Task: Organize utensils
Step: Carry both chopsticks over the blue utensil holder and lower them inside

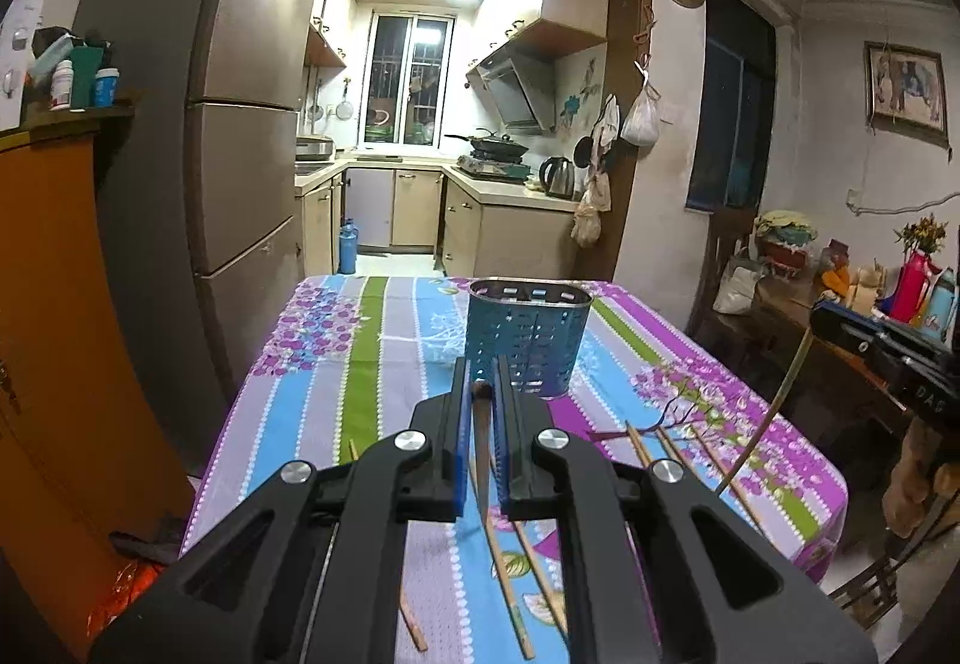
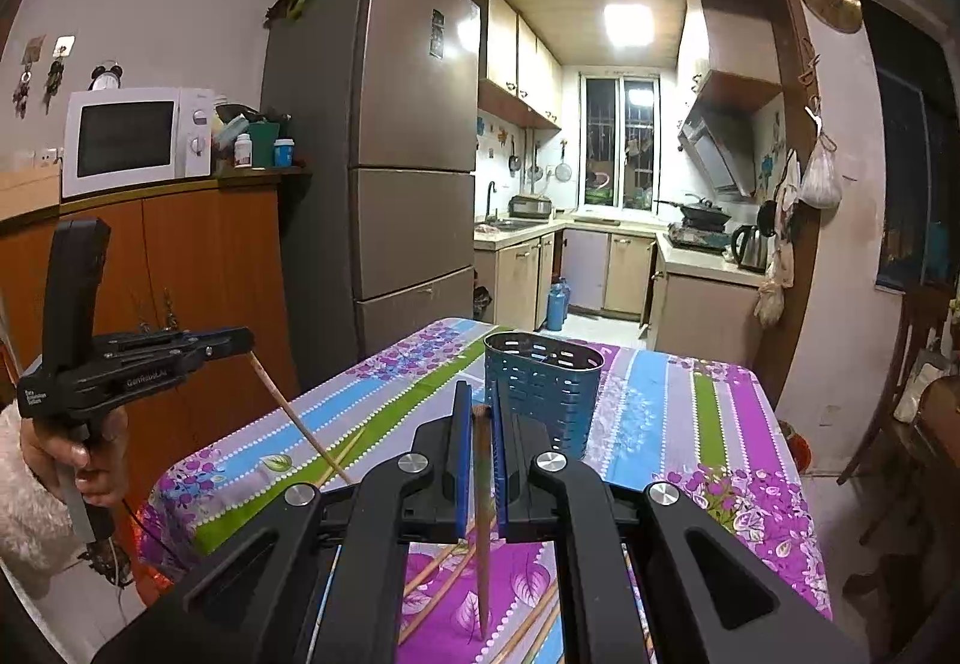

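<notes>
L gripper (image 1: 480, 394) pinches one chopstick (image 1: 482, 460); R gripper (image 2: 478, 412) likewise pinches a chopstick (image 2: 482, 520), both lifted off the table (image 1: 312, 424). Blue holder (image 1: 528, 340) sits toward far edge, centre. Step: carry. Next, you tip each stick upright over holder mouth. Loose chopsticks (image 1: 510, 574) remain at near edge.

Utensil holder (image 1: 529, 343) upright on the worktop (image 1: 336, 364) at 12 o'clock beyond both grippers, loose chopsticks (image 1: 645, 445) flat on the worktop nearer at 6 o'clock and 3 o'clock of the left gripper (image 1: 482, 382), fridge (image 2: 384, 154) off the worktop's far corner at 10 o'clock.
</notes>
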A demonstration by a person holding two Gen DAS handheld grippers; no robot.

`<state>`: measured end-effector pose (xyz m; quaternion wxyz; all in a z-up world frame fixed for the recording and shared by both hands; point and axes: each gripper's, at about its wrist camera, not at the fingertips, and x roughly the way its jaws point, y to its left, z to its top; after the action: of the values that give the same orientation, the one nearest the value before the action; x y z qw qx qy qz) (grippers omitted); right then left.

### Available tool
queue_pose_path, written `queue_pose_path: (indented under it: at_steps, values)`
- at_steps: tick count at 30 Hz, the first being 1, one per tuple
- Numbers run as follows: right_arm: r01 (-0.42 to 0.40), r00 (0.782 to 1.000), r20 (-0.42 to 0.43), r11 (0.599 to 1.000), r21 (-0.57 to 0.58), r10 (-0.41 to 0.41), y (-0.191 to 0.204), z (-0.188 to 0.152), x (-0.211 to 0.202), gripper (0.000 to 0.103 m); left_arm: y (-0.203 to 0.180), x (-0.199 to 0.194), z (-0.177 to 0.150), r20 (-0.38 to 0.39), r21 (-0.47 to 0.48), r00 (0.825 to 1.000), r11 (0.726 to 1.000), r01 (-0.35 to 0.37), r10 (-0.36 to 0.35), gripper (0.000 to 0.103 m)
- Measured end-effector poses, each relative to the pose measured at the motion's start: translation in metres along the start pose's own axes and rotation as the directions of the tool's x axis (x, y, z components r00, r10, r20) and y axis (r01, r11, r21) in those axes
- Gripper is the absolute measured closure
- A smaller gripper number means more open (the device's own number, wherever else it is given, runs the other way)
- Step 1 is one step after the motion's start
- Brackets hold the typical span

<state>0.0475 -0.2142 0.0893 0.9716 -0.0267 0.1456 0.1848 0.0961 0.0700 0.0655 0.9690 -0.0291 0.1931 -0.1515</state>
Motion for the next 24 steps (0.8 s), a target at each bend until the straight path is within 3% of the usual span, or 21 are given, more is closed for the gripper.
queue_pose_path:
  at_steps: [7,12,19,24]
  values:
    - [-0.027,0.999,-0.037,0.999,0.040,0.028,-0.018,0.028,0.016,0.095,-0.007,0.010,0.027,0.017,0.017,0.999,0.999,0.029,-0.029,0.098]
    - [-0.025,0.999,-0.023,0.999,0.039,0.026,-0.032,0.067,0.033,0.095,-0.017,0.027,0.071,0.059,0.044,0.996,0.997,0.064,-0.066,0.098]
    - [0.041,0.994,0.102,0.999,0.014,-0.042,-0.049,0.146,0.066,0.095,-0.033,0.069,0.154,0.187,0.071,0.978,0.994,0.079,-0.091,0.098]
    - [0.076,0.983,0.165,0.996,0.041,-0.082,-0.068,0.176,0.106,0.095,-0.042,0.109,0.178,0.222,0.086,0.971,0.994,0.068,-0.085,0.098]
